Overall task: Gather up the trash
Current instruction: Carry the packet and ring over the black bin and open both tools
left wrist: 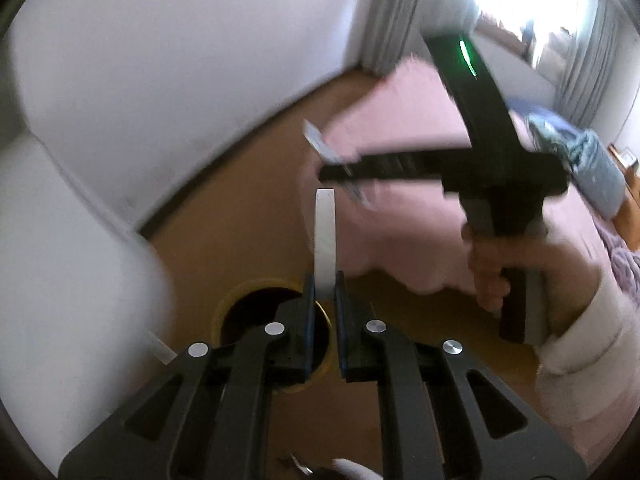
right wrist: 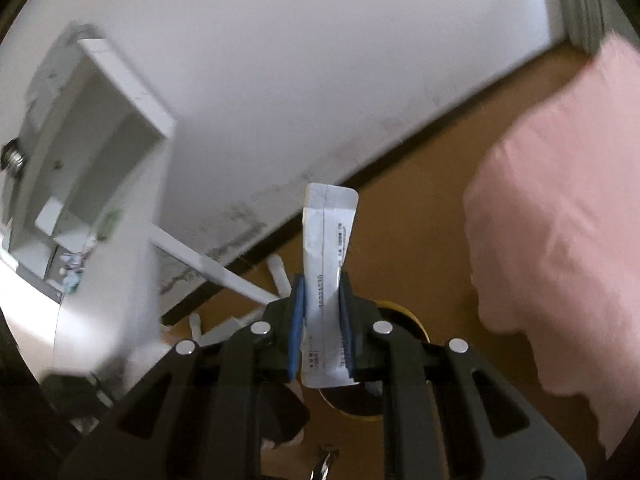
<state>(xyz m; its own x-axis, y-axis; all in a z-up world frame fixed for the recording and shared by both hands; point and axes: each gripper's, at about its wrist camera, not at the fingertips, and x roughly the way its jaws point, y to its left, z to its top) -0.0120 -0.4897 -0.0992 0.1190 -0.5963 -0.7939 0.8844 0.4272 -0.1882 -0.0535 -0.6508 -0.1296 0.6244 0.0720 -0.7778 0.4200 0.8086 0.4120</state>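
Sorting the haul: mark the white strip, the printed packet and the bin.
white strip (left wrist: 325,236), left wrist view, mid-length.
printed packet (right wrist: 329,232), right wrist view, upper printed face.
bin (left wrist: 224,308), left wrist view, yellow rim.

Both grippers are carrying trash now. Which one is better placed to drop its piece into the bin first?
Left, probably. The left gripper holds its white strip just past the rim of the bin below. The right gripper grips a printed packet but is off over the pink bedding in the left view.

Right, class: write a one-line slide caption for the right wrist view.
Right gripper clamps a printed white packet above a yellow-rimmed bin on the brown floor.
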